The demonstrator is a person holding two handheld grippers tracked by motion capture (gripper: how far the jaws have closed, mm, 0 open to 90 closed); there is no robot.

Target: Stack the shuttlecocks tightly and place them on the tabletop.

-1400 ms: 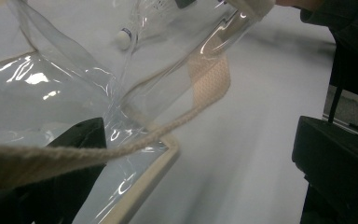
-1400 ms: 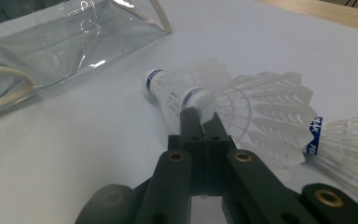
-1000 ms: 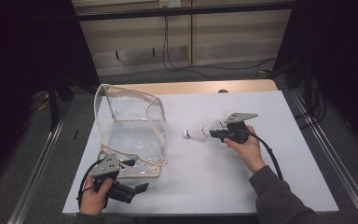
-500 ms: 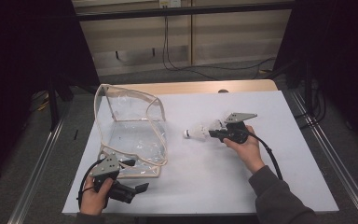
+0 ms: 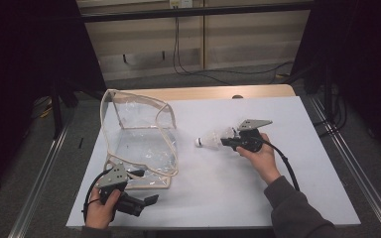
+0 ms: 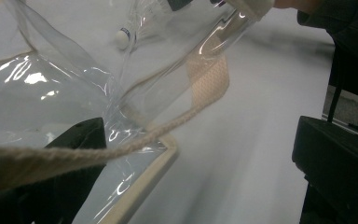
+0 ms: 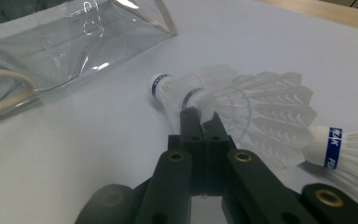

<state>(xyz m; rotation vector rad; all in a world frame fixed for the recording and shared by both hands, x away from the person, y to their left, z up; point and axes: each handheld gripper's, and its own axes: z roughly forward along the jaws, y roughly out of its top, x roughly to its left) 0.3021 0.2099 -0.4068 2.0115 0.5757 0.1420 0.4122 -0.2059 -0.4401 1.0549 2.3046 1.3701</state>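
Note:
A clear plastic bag [image 5: 139,134] with beige trim and a rope handle stands open on the white table [image 5: 297,198]. My right gripper [image 5: 226,142] lies level to its right, shut on the feather skirt of a stack of white shuttlecocks [image 5: 211,139] whose cork points at the bag. In the right gripper view the jaws [image 7: 200,119] meet on the skirt of the stacked shuttlecocks [image 7: 242,102], and another shuttlecock [image 7: 335,147] lies to the right. My left gripper [image 5: 146,186] is at the bag's near corner. Its jaws [image 6: 198,140] stand wide apart, with the bag's wall [image 6: 51,88] and rope handle [image 6: 74,156] draped over the left one.
The table's wooden far edge [image 5: 203,92] runs behind the bag. Metal rails [image 5: 39,168] flank both sides of the table. A cable [image 5: 287,166] trails from the right gripper along the person's sleeve.

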